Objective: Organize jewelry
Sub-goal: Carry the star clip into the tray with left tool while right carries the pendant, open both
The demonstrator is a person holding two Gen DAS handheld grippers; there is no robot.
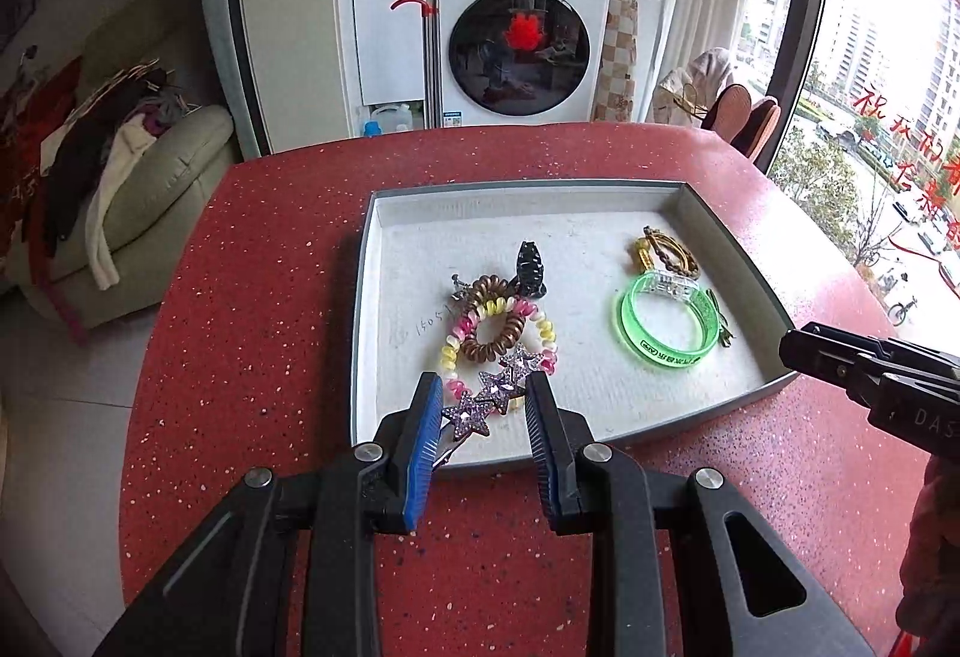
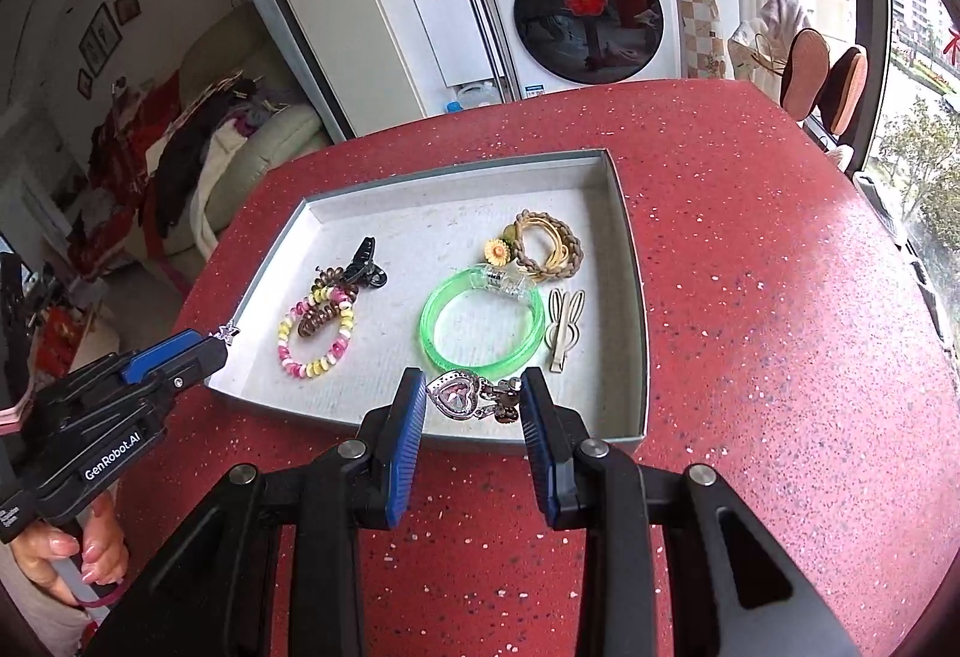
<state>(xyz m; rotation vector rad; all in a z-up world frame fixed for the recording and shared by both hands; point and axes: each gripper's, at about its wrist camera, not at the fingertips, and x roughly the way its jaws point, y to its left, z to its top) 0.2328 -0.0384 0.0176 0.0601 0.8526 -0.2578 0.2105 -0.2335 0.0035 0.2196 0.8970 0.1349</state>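
A grey tray [image 1: 366, 297] [image 2: 630, 297] sits on the red table and holds jewelry. My left gripper [image 1: 483, 396] is open over the tray's near edge, its jaws on either side of a purple star hair clip [image 1: 489, 396]. Beyond it lie a pink-yellow bead bracelet [image 1: 543, 324] [image 2: 315, 333], a brown coil hair tie [image 1: 489, 324] and a black claw clip [image 1: 531, 267] [image 2: 369, 261]. My right gripper [image 2: 474, 396] is open around a heart-shaped pendant clip [image 2: 459, 396]. A green bangle [image 1: 663, 324] [image 2: 480, 327] lies beyond it.
A braided tan hair tie with a yellow flower [image 2: 543, 246], a clear clip [image 2: 510, 282] and a cream rabbit-ear clip [image 2: 564, 330] also lie in the tray. The red speckled table [image 2: 750, 297] surrounds it. A washing machine [image 1: 522, 45] stands behind.
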